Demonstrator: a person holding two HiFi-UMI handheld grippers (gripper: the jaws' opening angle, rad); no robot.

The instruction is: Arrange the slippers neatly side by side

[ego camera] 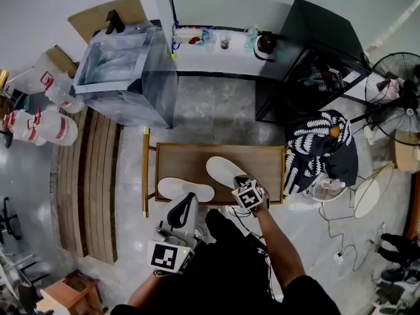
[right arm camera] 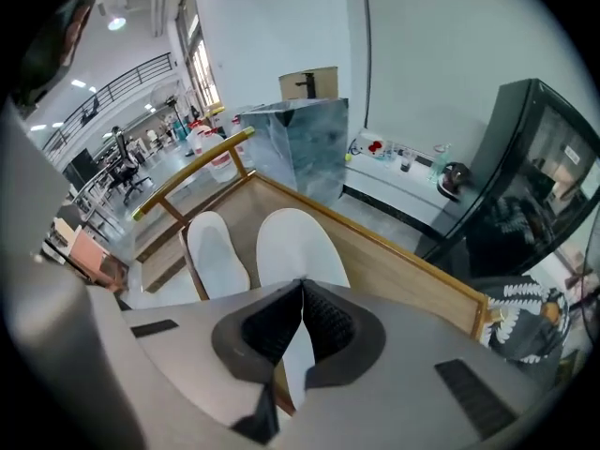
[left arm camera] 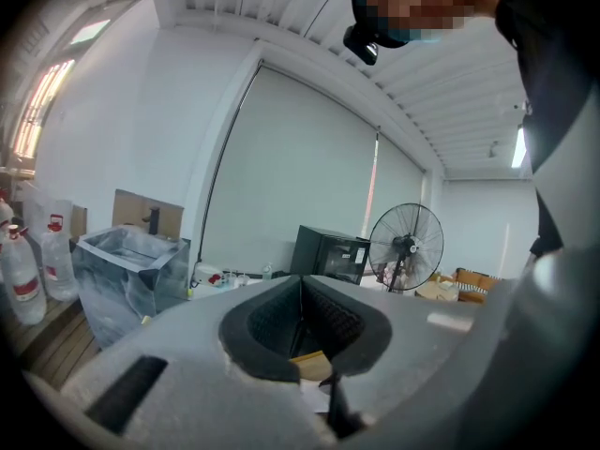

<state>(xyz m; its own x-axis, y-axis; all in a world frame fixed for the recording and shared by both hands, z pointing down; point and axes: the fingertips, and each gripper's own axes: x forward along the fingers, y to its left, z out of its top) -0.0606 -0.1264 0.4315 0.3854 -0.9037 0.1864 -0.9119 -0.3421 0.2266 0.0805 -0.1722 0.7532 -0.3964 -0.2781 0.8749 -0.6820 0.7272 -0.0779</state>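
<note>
Right claw (right arm camera: 301,289) pinches the heel edge of the angled slipper (ego camera: 225,170) on the wooden surface (ego camera: 262,159), other slipper (ego camera: 186,189) just beside, left claw (left arm camera: 300,307) clenched empty; thin edge could slip free if swung, leaving pair crooked.

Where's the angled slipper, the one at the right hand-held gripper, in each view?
Head view: slipper at centre, on the wooden tray, near end in the right hand-held gripper.
Left gripper view: not in it.
Right gripper view: centre, running between the jaws.
Shared landmark: the plastic-lined bin.
</note>
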